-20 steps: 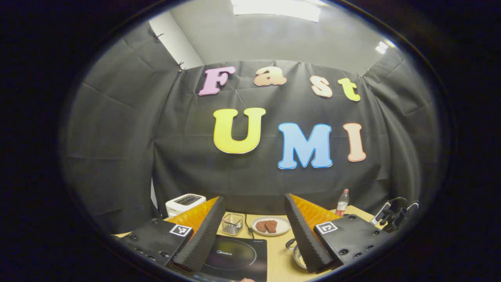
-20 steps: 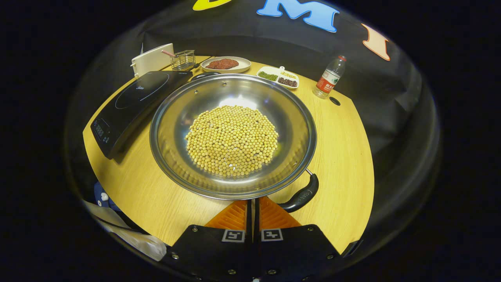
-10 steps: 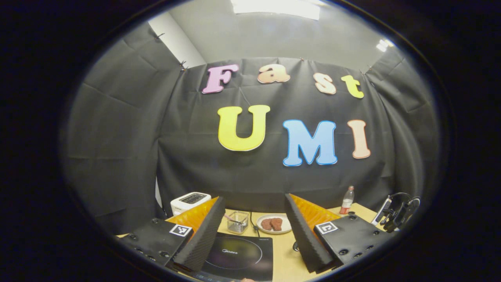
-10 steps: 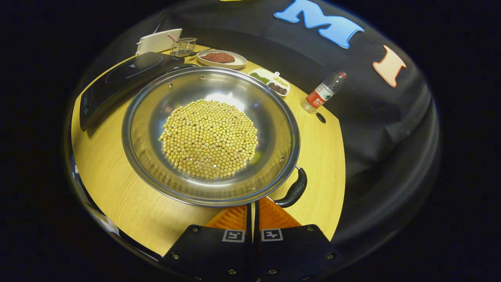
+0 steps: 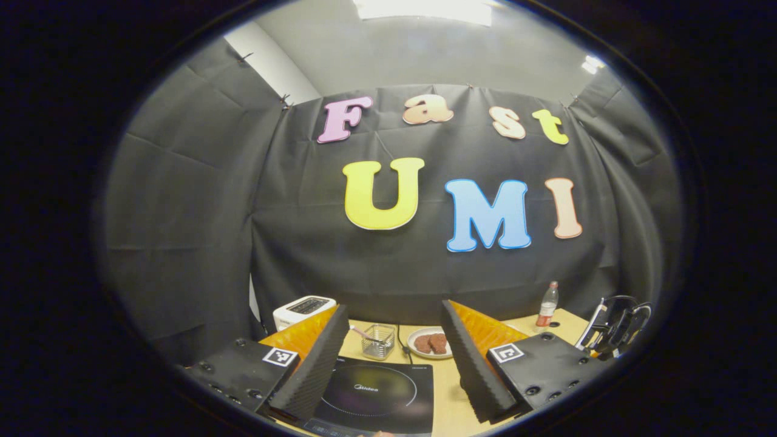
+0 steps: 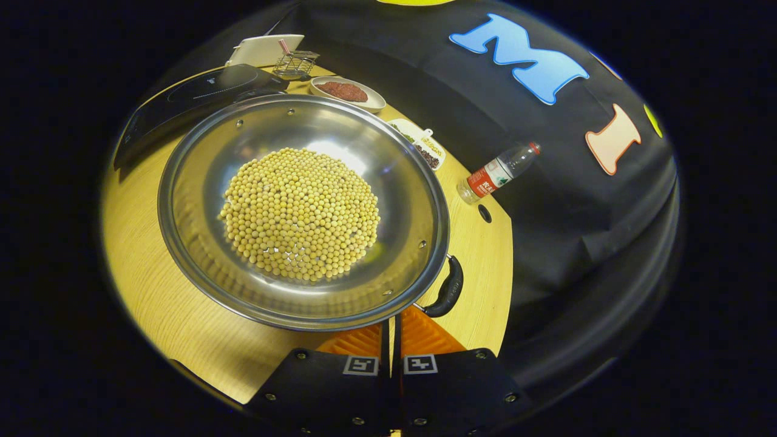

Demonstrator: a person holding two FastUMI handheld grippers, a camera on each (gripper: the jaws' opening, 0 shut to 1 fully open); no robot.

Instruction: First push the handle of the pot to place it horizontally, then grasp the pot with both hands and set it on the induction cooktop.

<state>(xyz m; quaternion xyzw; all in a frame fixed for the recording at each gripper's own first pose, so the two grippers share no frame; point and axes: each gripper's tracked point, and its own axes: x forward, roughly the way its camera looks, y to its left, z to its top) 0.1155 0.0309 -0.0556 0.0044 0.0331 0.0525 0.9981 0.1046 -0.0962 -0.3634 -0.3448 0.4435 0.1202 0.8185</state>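
In the right gripper view a wide steel pot (image 6: 200, 255) holding a heap of yellow soybeans (image 6: 300, 212) stands on the wooden table. Its black handle (image 6: 446, 291) points toward the lower right. My right gripper (image 6: 391, 325) is shut with nothing in it, and its tips sit at the pot's near rim just left of that handle. The black induction cooktop (image 6: 194, 97) lies beyond the pot at the far left. In the left gripper view my left gripper (image 5: 394, 308) is open, held above the table, with the cooktop (image 5: 376, 394) low between its fingers.
Behind the pot stand a plate of brown meat (image 6: 346, 92), a divided dish of beans (image 6: 425, 149), a water bottle (image 6: 498, 173), a wire basket (image 6: 295, 60) and a white toaster (image 6: 264, 48). Black gear with cables (image 5: 616, 321) sits at the table's right edge.
The right gripper has swung round the pot, so the pot and handle have slid left in its view. The left gripper's view has drifted, and the pot's rim has left it.
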